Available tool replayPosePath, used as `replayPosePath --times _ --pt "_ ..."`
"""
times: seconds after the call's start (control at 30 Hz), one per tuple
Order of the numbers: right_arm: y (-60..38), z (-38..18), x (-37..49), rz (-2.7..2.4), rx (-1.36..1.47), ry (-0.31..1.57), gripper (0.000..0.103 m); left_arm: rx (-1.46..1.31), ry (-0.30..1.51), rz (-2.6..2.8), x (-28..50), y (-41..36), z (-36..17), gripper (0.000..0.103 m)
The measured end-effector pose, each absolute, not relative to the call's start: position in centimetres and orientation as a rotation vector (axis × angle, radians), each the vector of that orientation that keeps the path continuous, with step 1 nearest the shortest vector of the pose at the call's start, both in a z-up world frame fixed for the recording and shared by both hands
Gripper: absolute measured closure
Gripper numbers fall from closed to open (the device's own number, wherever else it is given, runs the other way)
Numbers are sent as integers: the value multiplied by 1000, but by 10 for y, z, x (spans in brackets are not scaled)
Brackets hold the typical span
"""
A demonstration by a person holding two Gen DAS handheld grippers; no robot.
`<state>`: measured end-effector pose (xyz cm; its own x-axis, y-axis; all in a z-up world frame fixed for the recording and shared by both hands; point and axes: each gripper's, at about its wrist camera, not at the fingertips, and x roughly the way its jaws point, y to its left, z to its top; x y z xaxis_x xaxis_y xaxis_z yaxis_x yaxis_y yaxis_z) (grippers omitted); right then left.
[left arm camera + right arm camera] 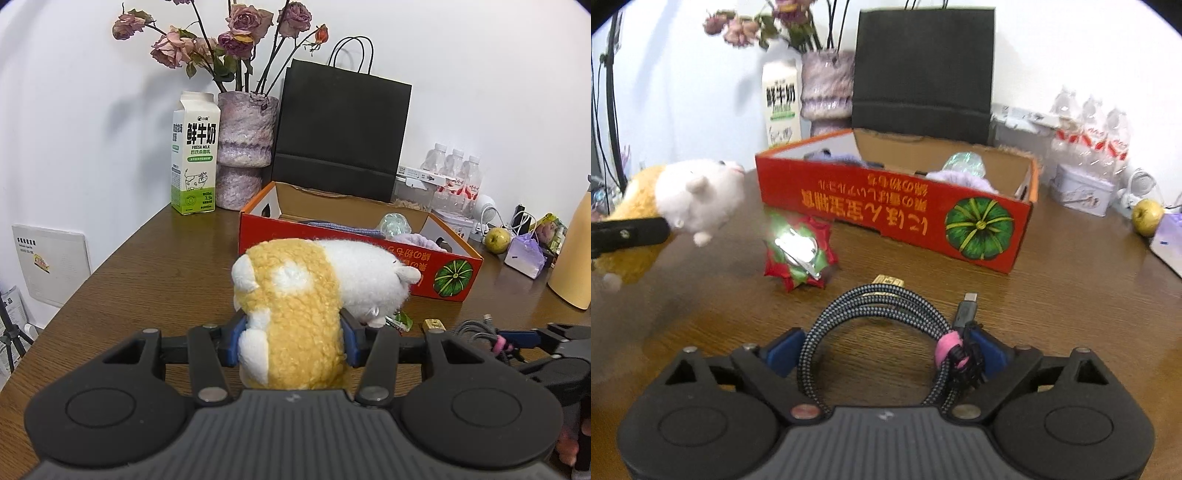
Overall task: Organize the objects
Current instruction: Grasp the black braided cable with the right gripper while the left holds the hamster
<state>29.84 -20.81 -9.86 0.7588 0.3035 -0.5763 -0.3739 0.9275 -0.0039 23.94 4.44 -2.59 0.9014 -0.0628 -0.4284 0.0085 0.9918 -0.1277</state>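
Observation:
My left gripper (291,341) is shut on a yellow and white plush toy (306,295), held just in front of the red cardboard box (373,266). The plush also shows at the left of the right wrist view (690,195). My right gripper (886,350) is shut on a coiled braided cable (875,321) with a pink tie, low over the wooden table (1071,314). The red box (886,206) with a pumpkin picture holds purple cloth and a clear shiny item. A red and green foil bow (799,247) and a small gold object (888,282) lie in front of the box.
A milk carton (194,155), a vase of dried roses (245,151) and a black paper bag (340,129) stand behind the box. Water bottles (456,173), a green apple (497,240), a purple pouch (526,254) and a yellow flask (576,251) are at the right.

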Motion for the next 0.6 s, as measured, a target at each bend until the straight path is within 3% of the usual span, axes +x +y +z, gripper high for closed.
replayPosePath --times 0.6 --pt "-226 -77 249 306 -58 437 9 -92 396 -69 223 21 -13 53"
